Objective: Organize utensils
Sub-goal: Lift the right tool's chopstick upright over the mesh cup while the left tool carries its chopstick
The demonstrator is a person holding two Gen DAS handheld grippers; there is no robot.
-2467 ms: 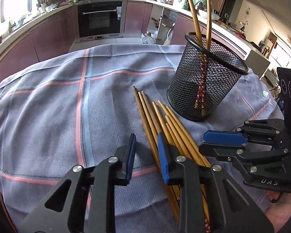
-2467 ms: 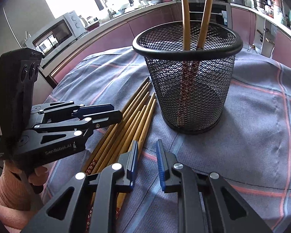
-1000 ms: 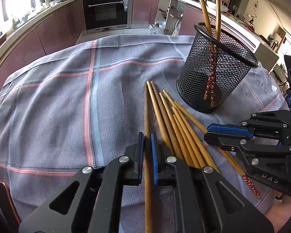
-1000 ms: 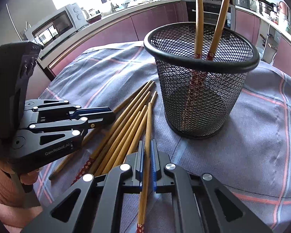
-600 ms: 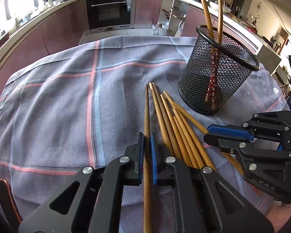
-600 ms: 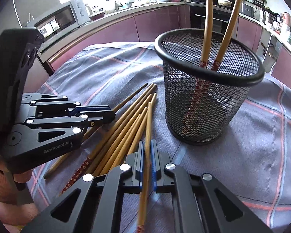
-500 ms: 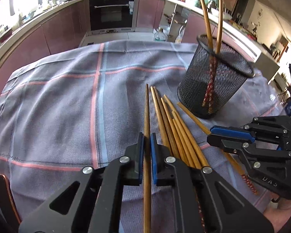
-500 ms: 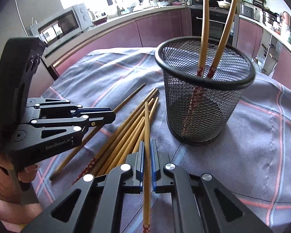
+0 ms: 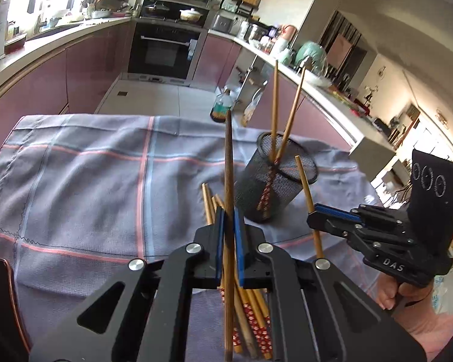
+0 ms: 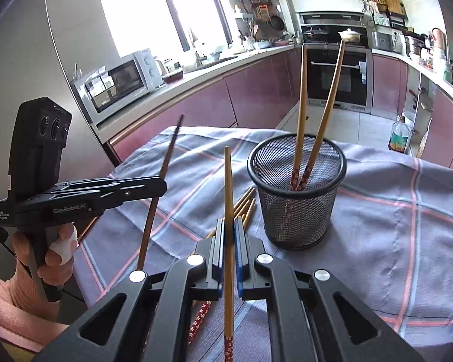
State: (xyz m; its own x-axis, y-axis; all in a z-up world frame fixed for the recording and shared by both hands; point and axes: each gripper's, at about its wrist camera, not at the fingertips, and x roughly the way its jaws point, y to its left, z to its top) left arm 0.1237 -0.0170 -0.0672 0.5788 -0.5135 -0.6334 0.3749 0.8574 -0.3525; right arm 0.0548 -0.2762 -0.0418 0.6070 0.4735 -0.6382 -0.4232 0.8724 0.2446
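Note:
My left gripper (image 9: 229,217) is shut on one wooden chopstick (image 9: 228,163), lifted off the cloth with its tip pointing up and away. My right gripper (image 10: 229,229) is shut on another chopstick (image 10: 228,181), also raised and tilted upward. Each gripper shows in the other's view: the right gripper (image 9: 312,218) at the right, the left gripper (image 10: 163,185) at the left. A black mesh cup (image 10: 297,193) stands on the cloth with two chopsticks (image 10: 302,96) leaning in it. Several loose chopsticks (image 9: 210,202) lie on the cloth below the grippers, beside the cup.
A grey checked tablecloth (image 9: 90,187) covers the table. Kitchen counters, an oven (image 10: 336,69) and a microwave (image 10: 120,81) stand beyond the table's far edge. A bottle (image 10: 400,135) stands on the floor. A person's hand (image 10: 54,247) in a pink sleeve holds the left gripper.
Both grippers have risen off the cloth, each carrying its chopstick up and tilting it. The loose pile and the cup now sit lower and farther away.

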